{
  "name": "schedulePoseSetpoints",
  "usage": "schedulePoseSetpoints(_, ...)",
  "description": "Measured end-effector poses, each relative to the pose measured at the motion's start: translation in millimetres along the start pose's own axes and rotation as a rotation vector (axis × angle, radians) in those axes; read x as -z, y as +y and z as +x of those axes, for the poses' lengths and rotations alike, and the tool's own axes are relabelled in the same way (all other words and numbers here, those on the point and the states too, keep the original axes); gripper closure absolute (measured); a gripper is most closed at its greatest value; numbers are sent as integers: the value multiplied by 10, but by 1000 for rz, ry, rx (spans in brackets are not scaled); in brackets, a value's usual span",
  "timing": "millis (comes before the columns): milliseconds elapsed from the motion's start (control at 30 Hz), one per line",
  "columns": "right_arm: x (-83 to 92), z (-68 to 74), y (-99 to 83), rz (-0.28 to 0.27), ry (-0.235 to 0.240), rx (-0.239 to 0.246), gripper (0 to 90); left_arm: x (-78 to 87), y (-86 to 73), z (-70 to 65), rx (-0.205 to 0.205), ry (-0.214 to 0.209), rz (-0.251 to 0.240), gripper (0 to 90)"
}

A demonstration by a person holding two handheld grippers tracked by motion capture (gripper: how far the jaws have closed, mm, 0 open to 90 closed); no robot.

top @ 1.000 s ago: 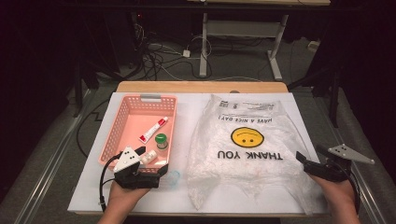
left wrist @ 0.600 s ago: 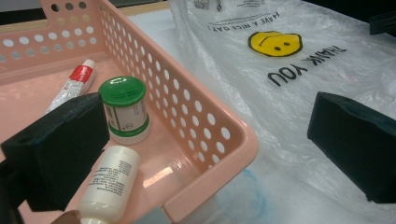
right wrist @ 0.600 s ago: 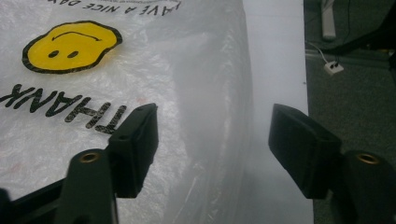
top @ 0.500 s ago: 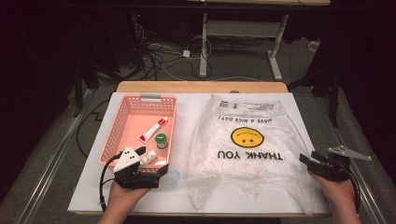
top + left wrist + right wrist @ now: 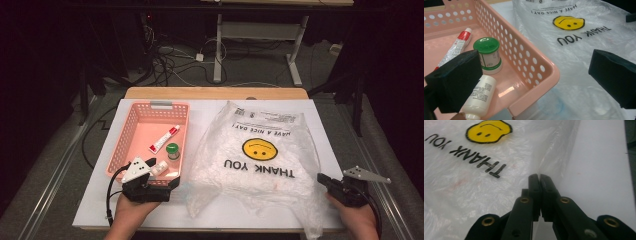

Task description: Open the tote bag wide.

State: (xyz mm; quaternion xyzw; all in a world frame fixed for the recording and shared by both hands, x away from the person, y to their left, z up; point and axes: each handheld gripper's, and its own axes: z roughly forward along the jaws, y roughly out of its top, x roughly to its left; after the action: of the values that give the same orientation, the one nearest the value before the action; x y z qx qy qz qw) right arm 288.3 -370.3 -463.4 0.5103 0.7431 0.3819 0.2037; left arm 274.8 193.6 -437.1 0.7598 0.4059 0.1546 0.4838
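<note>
Right hand-held gripper (image 5: 322, 179) moved in and just closed, pinching plastic bag (image 5: 260, 160) edge, left hand-held gripper (image 5: 172, 184) wide open, empty, at basket (image 5: 131, 131) corner

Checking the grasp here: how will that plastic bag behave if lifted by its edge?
The plastic bag looks thin and wrinkled, so it will probably hang limp and drape. It seems very light, likely to slide on the table. The right gripper has just closed on a fold of it.

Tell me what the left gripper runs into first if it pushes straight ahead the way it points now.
Most likely the near corner of the pink basket: it lies between the open jaws of the left gripper, directly ahead. The plastic bag lies beyond to the right. How far off the corner is cannot be judged.
</note>
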Motion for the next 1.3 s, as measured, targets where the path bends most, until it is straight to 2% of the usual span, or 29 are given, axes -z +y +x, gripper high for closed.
schedulePoseSetpoints(67, 66, 105, -44, 5, 18, 26, 895, 6, 2, -5, -2, 0, 2, 0)
schedulePoseSetpoints(100, 66, 105, -44, 5, 18, 26, 895, 14, 3, -11, -4, 4, 3, 0)
schedulePoseSetpoints(167, 149, 214, -112, 19, 57, 50, 899, 37, 4, -20, -8, 21, 9, 0)
schedulePoseSetpoints(267, 195, 250, -159, 22, 68, 51, 857, 40, 14, -17, 10, -6, 8, 0)
schedulePoseSetpoints(300, 210, 259, -183, 26, 73, 50, 811, 40, 15, -20, 8, -7, 4, 0)
schedulePoseSetpoints(333, 248, 256, -212, 20, 79, 48, 723, 40, 13, -24, 5, -3, -1, 0)
schedulePoseSetpoints(367, 248, 256, -212, 20, 79, 48, 723, 40, 7, -27, 2, -4, -10, 0)
schedulePoseSetpoints(400, 293, 229, -200, -7, 69, 36, 634, 39, 5, -28, 3, -8, -12, 0)
schedulePoseSetpoints(433, 293, 229, -200, -7, 69, 36, 634, 38, 6, -30, 5, -12, -11, 0)
schedulePoseSetpoints(467, 312, 214, -183, -29, 63, 27, 605, 38, 9, -31, 8, -14, -10, 0)
schedulePoseSetpoints(500, 311, 188, -146, -71, 42, 40, 555, 38, 10, -31, 14, -17, -11, 0)
schedulePoseSetpoints(567, 278, 171, -117, -83, 34, 48, 539, 31, 17, -20, 30, -34, -7, 0)
schedulePoseSetpoints(633, 112, 49, 38, -81, 31, 36, 487, 15, 20, -14, 35, -35, 2, 0)
schedulePoseSetpoints(700, 64, -1, 99, -90, 29, 26, 479, 6, 20, -14, 39, -35, 3, 0)
schedulePoseSetpoints(767, -37, -89, 235, -93, 6, 24, 446, -4, 23, -22, 22, -39, 11, 0)
schedulePoseSetpoints(800, -152, -185, 367, -98, -6, -2, 428, -8, 27, -28, 8, -34, 17, 0)
schedulePoseSetpoints(833, -152, -185, 367, -98, -6, -2, 428, -10, 31, -33, 2, -25, 19, 0)
schedulePoseSetpoints(867, -298, -265, 476, -88, -20, -14, 410, -8, 34, -34, 5, -21, 15, 0)
schedulePoseSetpoints(900, -298, -265, 476, -88, -20, -14, 410, -5, 36, -29, 7, -26, 13, 0)
schedulePoseSetpoints(933, -436, -322, 584, -63, -38, -8, 396, -4, 37, -26, 6, -28, 14, 0)
schedulePoseSetpoints(967, -436, -322, 584, -63, -38, -8, 396, -3, 34, -26, 3, -18, 15, 0)
schedulePoseSetpoints(1000, -535, -364, 686, -60, -45, -23, 382, 0, 32, -20, 2, -19, 18, 0)
schedulePoseSetpoints(1033, -535, -364, 686, -60, -45, -23, 382, 3, 32, -13, 3, -14, 20, 0)
schedulePoseSetpoints(1067, -642, -414, 771, -51, -47, -29, 371, 7, 34, -9, 4, -4, 21, 0)
schedulePoseSetpoints(1133, -700, -450, 802, -49, -52, -37, 365, 11, 42, 2, 5, -13, 24, 0)
schedulePoseSetpoints(1167, -825, -538, 855, -19, -50, -58, 326, 13, 45, 6, 6, -12, 27, 0)
schedulePoseSetpoints(1233, -882, -571, 873, -7, -44, -67, 321, 22, 42, 13, 20, -16, 14, 0)
schedulePoseSetpoints(1300, -1058, -615, 932, 51, -42, -67, 272, 34, 44, 20, 27, -16, 4, 0)
